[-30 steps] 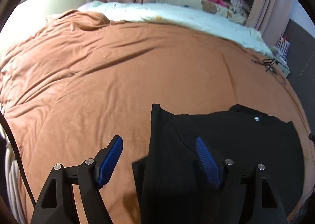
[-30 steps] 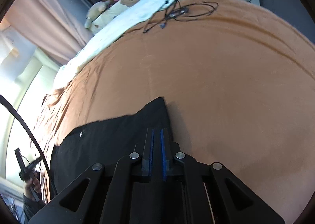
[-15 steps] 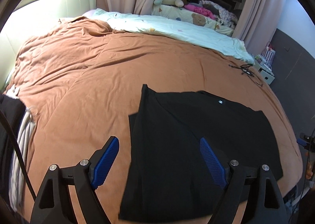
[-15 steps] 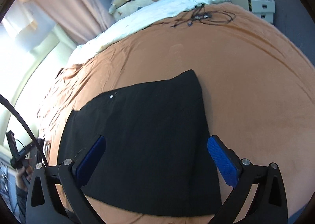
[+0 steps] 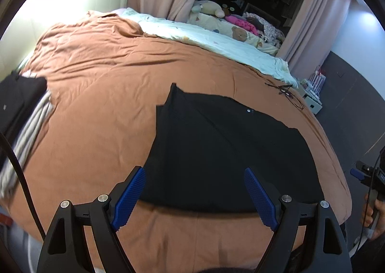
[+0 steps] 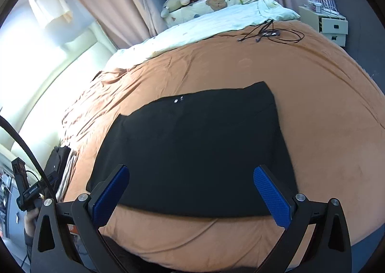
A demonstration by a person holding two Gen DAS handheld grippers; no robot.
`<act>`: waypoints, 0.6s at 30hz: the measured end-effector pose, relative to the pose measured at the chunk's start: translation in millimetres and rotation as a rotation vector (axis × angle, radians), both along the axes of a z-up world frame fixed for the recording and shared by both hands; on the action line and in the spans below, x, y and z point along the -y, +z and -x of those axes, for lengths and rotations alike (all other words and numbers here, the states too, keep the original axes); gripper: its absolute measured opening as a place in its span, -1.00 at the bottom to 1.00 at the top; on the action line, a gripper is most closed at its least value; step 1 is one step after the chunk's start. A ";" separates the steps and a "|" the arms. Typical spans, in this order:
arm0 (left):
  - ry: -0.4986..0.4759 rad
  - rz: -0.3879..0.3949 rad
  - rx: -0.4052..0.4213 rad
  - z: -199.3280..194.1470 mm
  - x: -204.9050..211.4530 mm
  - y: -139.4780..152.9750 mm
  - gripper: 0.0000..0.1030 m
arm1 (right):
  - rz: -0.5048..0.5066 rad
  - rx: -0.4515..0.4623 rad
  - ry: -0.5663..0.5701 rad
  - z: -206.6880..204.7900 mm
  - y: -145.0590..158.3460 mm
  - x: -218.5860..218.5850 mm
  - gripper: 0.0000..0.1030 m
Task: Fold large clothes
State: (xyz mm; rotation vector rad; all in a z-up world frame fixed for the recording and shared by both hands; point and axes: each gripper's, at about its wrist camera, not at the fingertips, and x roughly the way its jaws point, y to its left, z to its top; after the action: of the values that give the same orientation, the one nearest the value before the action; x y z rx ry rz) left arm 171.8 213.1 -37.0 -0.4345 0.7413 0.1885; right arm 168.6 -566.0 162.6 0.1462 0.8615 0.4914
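Observation:
A black garment [image 5: 223, 152] [image 6: 192, 150] lies folded flat on the orange bedspread [image 5: 108, 95] [image 6: 324, 104], near the bed's front edge. My left gripper [image 5: 195, 191] hangs open above the garment's near edge with nothing between its blue pads. My right gripper [image 6: 192, 191] is wide open too, raised over the same near edge and holding nothing. In the left wrist view the other gripper and a hand [image 5: 370, 203] show at the right rim. In the right wrist view a hand with the left gripper [image 6: 31, 203] shows at the lower left.
A stack of folded clothes [image 5: 21, 116] [image 6: 62, 164], black over grey-striped, sits at the bed's left edge. Black cables [image 5: 286, 91] [image 6: 269, 34] lie at the far right. A pale quilt [image 5: 216, 40] and soft toys [image 6: 178, 1] lie beyond. A white drawer unit [image 6: 334, 25] stands beside the bed.
Both grippers pulled back and rose from the garment, so all of it now shows. The right gripper, shut on the cloth a second ago, opened wide and let go.

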 end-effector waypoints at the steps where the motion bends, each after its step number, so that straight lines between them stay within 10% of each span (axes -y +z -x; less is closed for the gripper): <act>1: 0.013 0.016 0.002 5.8 -1.1 -5.1 0.66 | -0.005 -0.007 0.009 2.9 -3.4 -1.8 1.00; 13: 0.091 0.129 -0.012 43.2 -8.4 -56.3 0.64 | 0.080 -0.021 0.014 15.1 -39.6 -49.2 0.96; 18: 0.093 0.142 -0.037 40.0 -8.2 -71.0 0.64 | 0.054 -0.093 0.038 3.7 -66.5 -73.0 0.31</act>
State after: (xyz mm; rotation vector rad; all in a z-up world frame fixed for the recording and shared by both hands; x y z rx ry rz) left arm 131.8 221.2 -108.0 -0.6027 0.7739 0.2326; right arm 164.9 -493.0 96.2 0.1043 0.9693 0.4997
